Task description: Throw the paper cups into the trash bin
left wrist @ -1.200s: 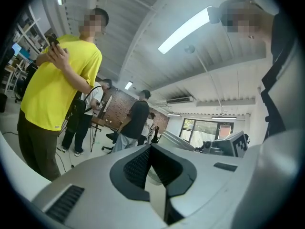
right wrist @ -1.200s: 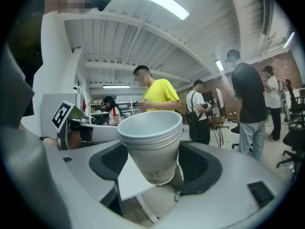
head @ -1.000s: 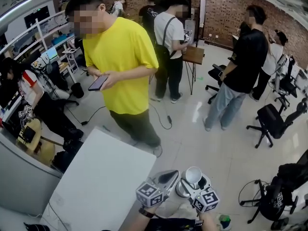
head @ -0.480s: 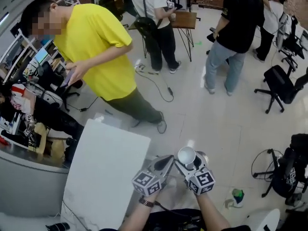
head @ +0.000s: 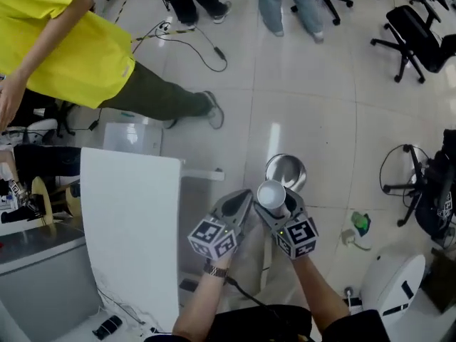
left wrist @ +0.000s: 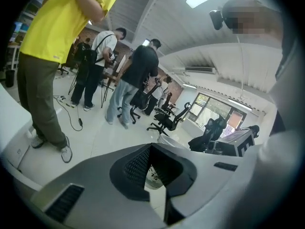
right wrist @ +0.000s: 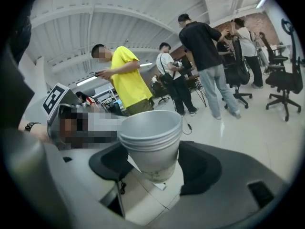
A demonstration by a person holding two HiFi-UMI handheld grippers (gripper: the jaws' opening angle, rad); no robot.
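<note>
A stack of white paper cups (head: 271,194) stands upright between the jaws of my right gripper (head: 274,205), which is shut on it. The right gripper view shows the nested cups (right wrist: 151,140) held at their lower half by the right gripper (right wrist: 155,165). Just beyond the cups on the floor stands a round metal trash bin (head: 293,164), its mouth facing up. My left gripper (head: 241,201) sits close to the left of the cups, tapered to a point and holding nothing. In its own view the left gripper (left wrist: 151,168) has its pads together at the tip.
A white table (head: 128,226) runs along my left. A person in a yellow shirt (head: 64,41) stands beyond it, with cables on the floor nearby. Office chairs (head: 417,27) are at the far right. A green object (head: 361,223) and a white rounded unit (head: 392,283) lie to the right.
The head view has tipped steeply down, so the people have slid out at the top. The cups stay in the right gripper; the metal bin now shows just beyond them.
</note>
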